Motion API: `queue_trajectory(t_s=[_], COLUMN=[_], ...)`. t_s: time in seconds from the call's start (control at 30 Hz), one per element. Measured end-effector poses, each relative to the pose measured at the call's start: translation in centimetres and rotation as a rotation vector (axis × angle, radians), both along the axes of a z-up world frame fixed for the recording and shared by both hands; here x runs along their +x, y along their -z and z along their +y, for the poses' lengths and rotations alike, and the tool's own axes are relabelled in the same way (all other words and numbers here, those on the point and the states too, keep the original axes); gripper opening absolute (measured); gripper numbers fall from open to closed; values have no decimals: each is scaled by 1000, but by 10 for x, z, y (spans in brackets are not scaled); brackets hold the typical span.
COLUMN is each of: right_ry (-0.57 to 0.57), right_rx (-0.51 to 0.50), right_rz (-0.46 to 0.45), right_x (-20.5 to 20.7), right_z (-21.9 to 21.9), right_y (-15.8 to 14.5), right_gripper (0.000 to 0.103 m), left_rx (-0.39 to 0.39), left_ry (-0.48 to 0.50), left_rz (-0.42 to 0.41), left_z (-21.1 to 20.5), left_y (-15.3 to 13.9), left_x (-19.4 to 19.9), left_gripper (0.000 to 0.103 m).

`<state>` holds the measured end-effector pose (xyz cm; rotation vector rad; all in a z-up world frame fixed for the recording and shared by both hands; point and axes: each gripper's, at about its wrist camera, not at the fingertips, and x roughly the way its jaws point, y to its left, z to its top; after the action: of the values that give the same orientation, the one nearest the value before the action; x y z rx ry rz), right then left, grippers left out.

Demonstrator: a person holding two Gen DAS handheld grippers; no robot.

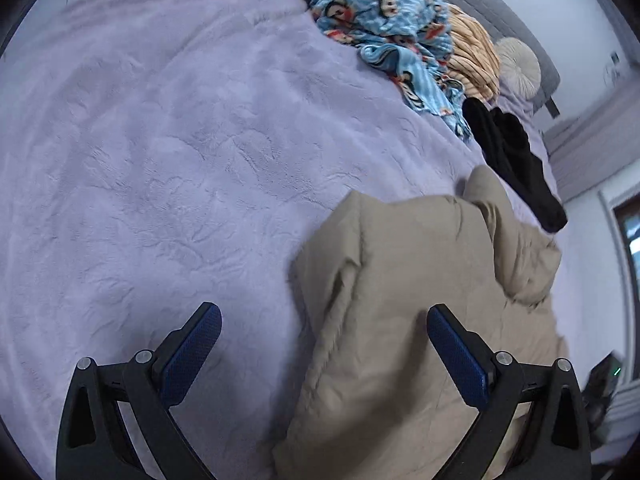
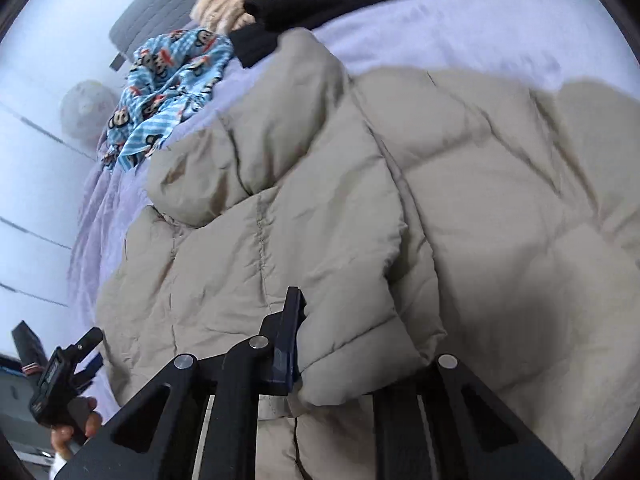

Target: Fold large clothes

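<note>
A puffy beige quilted jacket (image 2: pixel 460 200) lies spread on the lilac bed blanket (image 2: pixel 460 32). My right gripper (image 2: pixel 344 320) is shut on a fold of the jacket's edge. Its left finger (image 2: pixel 290 332) presses against the fabric, and the right finger is hidden under the fold. In the left wrist view the same jacket (image 1: pixel 400 280) reaches down between the blue pads of my left gripper (image 1: pixel 324 314), which stands wide open above it, gripping nothing. The left gripper (image 2: pixel 90 354) also shows at the lower left of the right wrist view, held in a hand.
Other clothes lie near the grey headboard (image 1: pixel 500 4): a blue cartoon-print garment (image 1: pixel 384 28), a peach striped one (image 1: pixel 472 56) and a black one (image 1: pixel 508 152). A round pale cushion (image 1: pixel 518 66) sits beside them. The lilac blanket (image 1: pixel 160 160) stretches wide to the left.
</note>
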<state>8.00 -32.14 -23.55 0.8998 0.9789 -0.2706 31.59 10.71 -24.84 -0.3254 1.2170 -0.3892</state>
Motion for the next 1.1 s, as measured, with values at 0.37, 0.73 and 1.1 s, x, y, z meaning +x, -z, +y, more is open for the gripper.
queue_trajectory(t_s=[0.37, 0.73, 1.1], right_ry=[-46, -43, -180], right_rx=[-51, -187, -310], right_rz=[9, 50, -16], right_x=[20, -2, -3], right_z=[26, 25, 39], right_y=[10, -13, -39], right_gripper=[11, 41, 19], left_rx=[360, 452, 399], left_ry=[130, -1, 190], left_rz=[-220, -256, -237], left_z=[-50, -22, -61], left_y=[-21, -36, -31], left_x=[2, -10, -72], left_gripper=[14, 14, 14])
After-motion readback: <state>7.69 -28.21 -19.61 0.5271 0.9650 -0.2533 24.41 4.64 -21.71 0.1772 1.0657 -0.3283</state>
